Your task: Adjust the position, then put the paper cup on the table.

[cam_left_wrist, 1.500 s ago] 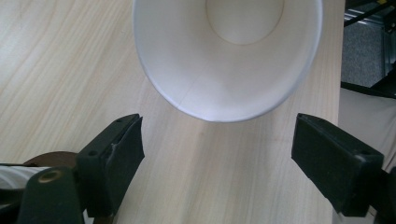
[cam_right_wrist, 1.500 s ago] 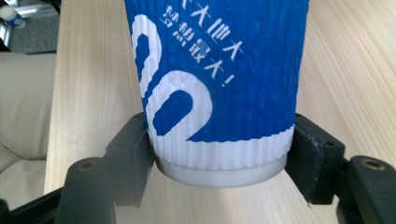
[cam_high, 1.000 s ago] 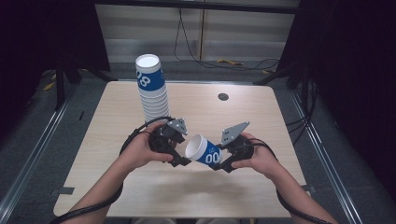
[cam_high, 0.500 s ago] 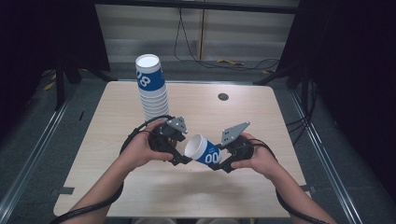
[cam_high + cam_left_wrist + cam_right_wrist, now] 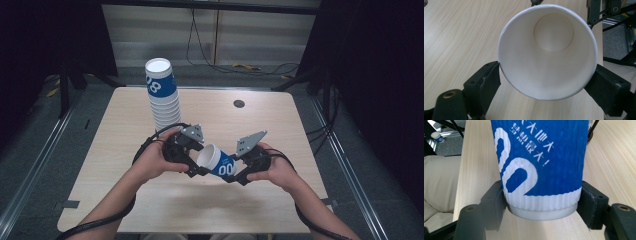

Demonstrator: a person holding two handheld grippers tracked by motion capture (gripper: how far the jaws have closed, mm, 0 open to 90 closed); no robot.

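Observation:
A blue and white paper cup point(image 5: 218, 161) lies on its side just above the table, held between both grippers. My right gripper point(image 5: 239, 172) is shut on the cup's base; in the right gripper view the blue ribbed wall point(image 5: 541, 157) rises between the two pads point(image 5: 495, 200). My left gripper point(image 5: 196, 161) is at the cup's open end. In the left gripper view the white inside of the cup point(image 5: 549, 50) faces the camera, and both black pads point(image 5: 486, 80) touch the outside just below the rim.
A tall stack of matching cups point(image 5: 162, 95) stands at the back left of the wooden table point(image 5: 300, 130), close behind my left hand. A small dark round hole point(image 5: 239, 104) sits at the back right. The person's trousers point(image 5: 439, 190) lie at the table's near edge.

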